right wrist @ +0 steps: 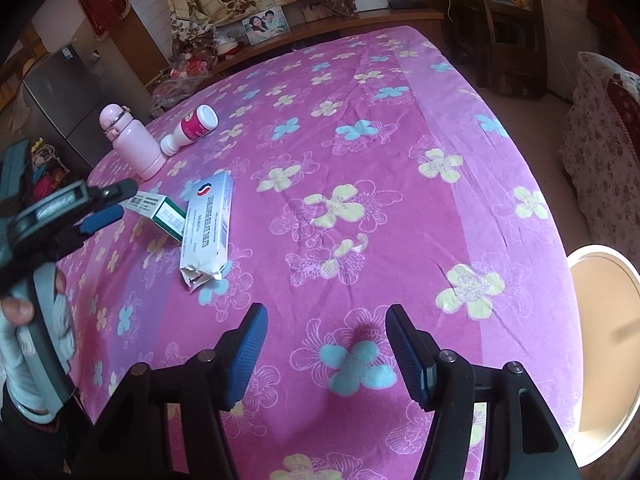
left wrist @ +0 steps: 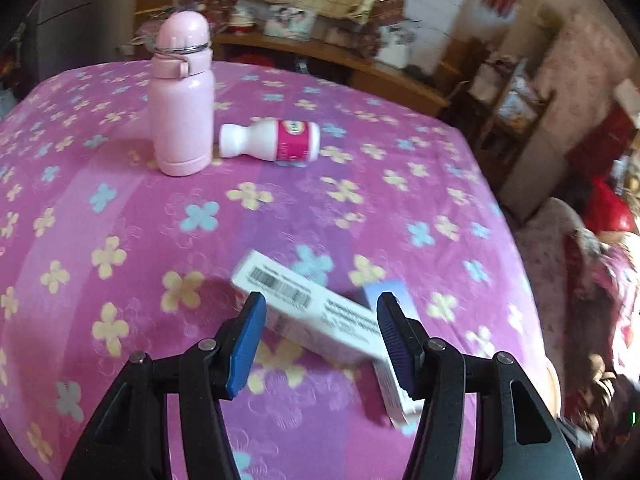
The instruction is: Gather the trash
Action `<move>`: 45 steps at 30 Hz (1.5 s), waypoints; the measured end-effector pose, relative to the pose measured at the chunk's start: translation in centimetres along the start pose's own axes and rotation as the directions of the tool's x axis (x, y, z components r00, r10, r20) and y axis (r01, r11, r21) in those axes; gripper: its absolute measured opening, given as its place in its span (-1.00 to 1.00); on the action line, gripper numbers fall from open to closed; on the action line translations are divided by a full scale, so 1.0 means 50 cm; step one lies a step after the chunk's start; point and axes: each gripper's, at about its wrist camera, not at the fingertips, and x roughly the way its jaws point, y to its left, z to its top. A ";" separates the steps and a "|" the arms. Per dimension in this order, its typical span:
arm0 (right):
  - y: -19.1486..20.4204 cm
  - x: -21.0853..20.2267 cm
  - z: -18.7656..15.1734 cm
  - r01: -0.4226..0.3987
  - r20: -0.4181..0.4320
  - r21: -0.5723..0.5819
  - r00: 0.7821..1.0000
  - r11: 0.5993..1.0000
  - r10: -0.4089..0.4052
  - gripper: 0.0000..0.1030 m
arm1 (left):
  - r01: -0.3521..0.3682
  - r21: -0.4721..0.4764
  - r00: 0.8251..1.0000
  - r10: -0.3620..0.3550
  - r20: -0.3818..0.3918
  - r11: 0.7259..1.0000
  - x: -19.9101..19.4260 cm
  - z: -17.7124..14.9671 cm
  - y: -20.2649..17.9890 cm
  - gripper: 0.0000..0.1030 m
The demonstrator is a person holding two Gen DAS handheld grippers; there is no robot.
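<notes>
Both grippers, left point(left wrist: 322, 308) and right point(right wrist: 326, 320), are held open and empty above a pink flower-printed cloth point(right wrist: 400, 184); wooden shelving point(right wrist: 500, 28) is seen behind.

Left wrist view: motion blur on both cartons; small box point(left wrist: 304, 308) print unreadable past barcode. Tablet box point(left wrist: 394, 364) mostly behind right finger point(left wrist: 394, 334). Left gripper point(left wrist: 322, 340) contact with boxes: cannot tell. Right wrist view: bin point(right wrist: 608, 344) cut by frame edge; small bottle point(right wrist: 194, 128) label too small.
</notes>
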 end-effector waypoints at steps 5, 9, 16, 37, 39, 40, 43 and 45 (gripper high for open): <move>-0.001 0.003 0.000 -0.006 -0.003 0.001 1.000 1.000 0.006 0.27 | -0.128 0.063 0.992 0.129 -0.011 0.990 0.043 0.018 -0.031 0.14; 0.005 0.010 0.000 -0.014 -0.009 -0.007 1.000 1.000 0.014 0.27 | -0.145 0.090 0.989 0.146 -0.008 0.985 0.044 0.016 -0.038 0.14; 0.016 0.017 0.005 -0.022 -0.010 -0.009 1.000 1.000 0.022 0.27 | -0.158 0.124 0.987 0.156 0.022 0.980 0.024 0.030 -0.055 0.14; 0.110 0.063 0.019 -0.084 -0.041 -0.081 0.996 0.993 0.081 0.29 | -0.019 -0.084 0.996 0.012 -0.086 0.996 -0.014 -0.073 0.111 0.34; 0.113 0.060 0.017 -0.083 -0.041 -0.086 0.996 0.993 0.080 0.29 | -0.051 -0.083 0.996 0.045 -0.076 0.995 -0.004 -0.060 0.093 0.34; 0.113 0.058 0.016 -0.082 -0.040 -0.088 0.996 0.993 0.079 0.29 | -0.103 -0.072 0.993 0.098 -0.070 0.992 0.003 -0.055 0.079 0.34; 0.106 0.049 0.014 -0.080 -0.035 -0.083 0.996 0.993 0.077 0.29 | -0.193 -0.073 0.980 0.188 -0.067 0.978 0.025 -0.047 0.058 0.34; 0.099 0.043 0.013 -0.080 -0.032 -0.079 0.996 0.994 0.078 0.29 | -0.230 -0.068 0.973 0.228 -0.042 0.971 0.034 -0.043 0.044 0.35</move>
